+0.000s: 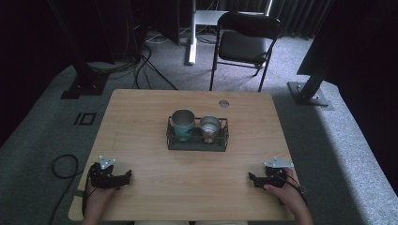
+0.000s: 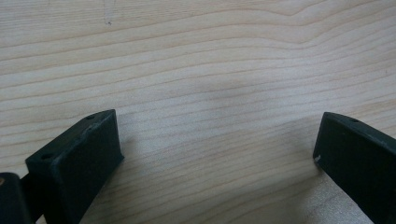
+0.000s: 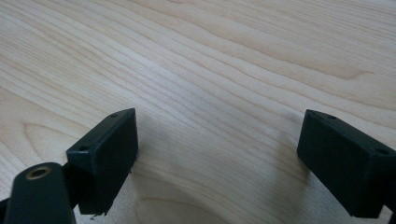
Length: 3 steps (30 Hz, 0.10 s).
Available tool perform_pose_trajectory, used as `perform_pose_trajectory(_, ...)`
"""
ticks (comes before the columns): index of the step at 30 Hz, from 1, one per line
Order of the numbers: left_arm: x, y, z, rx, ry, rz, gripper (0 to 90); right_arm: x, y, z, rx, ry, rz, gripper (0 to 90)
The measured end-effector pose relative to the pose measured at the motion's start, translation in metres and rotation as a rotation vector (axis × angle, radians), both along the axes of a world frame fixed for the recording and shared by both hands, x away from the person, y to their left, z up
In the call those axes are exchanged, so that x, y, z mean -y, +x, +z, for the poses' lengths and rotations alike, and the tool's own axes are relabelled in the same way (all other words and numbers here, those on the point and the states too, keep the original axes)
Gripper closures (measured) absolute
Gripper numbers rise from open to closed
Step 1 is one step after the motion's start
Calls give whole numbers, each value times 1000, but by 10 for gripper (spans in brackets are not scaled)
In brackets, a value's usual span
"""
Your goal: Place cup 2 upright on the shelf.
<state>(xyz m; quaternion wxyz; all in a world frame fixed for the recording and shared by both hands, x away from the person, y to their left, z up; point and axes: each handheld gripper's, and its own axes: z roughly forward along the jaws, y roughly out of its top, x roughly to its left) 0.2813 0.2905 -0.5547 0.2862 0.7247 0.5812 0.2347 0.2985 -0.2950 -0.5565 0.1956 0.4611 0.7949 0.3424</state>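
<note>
A black wire basket stands at the middle of the wooden table. Inside it, a teal metal cup sits on the left and a smaller silver cup on the right, both upright. My left gripper rests on the table near the front left corner, held by a hand. It is open, with bare wood between its jaws. My right gripper rests near the front right corner, also open over bare wood. Both point inward and lie well short of the basket.
A small round grommet sits in the table near its far edge. Beyond the table stand a black folding chair and black frame legs on grey carpet. A cable loops on the floor at the left.
</note>
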Motion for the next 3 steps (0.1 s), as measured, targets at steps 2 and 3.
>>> perform_pose_trajectory(2,0,0,0,0,0,0,14,0,0,0,0,0,0,121)
perform_pose_trajectory(3,0,0,0,0,0,0,14,0,0,0,0,0,0,121)
